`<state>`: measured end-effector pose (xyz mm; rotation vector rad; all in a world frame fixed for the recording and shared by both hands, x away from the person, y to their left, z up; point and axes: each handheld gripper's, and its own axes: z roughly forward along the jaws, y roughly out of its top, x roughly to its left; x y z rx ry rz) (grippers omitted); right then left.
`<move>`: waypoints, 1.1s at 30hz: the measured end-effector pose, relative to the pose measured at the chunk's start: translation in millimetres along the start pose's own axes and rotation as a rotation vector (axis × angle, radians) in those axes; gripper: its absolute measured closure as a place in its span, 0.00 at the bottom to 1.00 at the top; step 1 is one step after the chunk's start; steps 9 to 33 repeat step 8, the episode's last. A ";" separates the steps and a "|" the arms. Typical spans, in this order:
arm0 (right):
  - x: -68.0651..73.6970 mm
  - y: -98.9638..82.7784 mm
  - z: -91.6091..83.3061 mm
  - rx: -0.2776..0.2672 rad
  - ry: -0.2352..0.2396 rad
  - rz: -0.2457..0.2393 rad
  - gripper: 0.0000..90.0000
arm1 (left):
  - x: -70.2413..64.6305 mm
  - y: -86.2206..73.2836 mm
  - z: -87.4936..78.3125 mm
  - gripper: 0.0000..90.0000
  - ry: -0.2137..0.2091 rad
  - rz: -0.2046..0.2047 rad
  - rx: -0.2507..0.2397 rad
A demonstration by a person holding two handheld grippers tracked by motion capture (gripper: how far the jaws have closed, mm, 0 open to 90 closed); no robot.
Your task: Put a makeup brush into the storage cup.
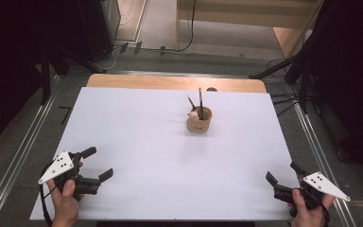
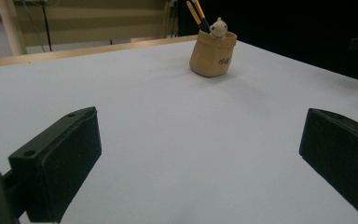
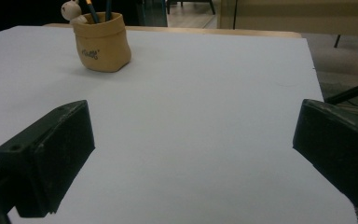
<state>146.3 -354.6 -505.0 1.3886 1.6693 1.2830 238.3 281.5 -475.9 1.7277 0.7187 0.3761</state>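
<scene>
A tan pen pot (image 1: pixel 199 120) is being shown standing upright on the white table (image 1: pixel 170 142), approx. 1 o'clock from table centre, well apart from both tools. Dark script is being displayed on the pot's side, seen in the left gripper view (image 2: pixel 213 53) and the right gripper view (image 3: pixel 101 41), but it is too small & blurred to be read. Two pencils (image 1: pixel 200 101) are being held in the pot, tips up, w/ a small cream figure (image 1: pixel 194 114) peeking over the rim beside them.

The left gripper (image 1: pixel 94 163) is being held in a hand (image 1: pixel 65 201) at approx. 8 o'clock on the table, jaws spread wide apart w/ nothing between them. The right gripper (image 1: pixel 283 175) is being held at approx. 4 o'clock, jaws likewise parted & empty.

The table is being covered by a plain white sheet; a strip of bare wood (image 1: pixel 175 82) is being left exposed along the 12 o'clock edge. Grey floor (image 1: pixel 160 23) is being shown beyond, w/ black cables, dark stands at both sides & light wooden furniture (image 1: pixel 246 19) at the far end. Metal rails (image 1: pixel 19 151) are being seen running along the table's sides.
</scene>
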 end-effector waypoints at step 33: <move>-0.2 0.1 -0.3 0.002 -0.009 -0.005 0.00 | 0.3 -0.1 1.4 0.00 0.001 0.002 0.004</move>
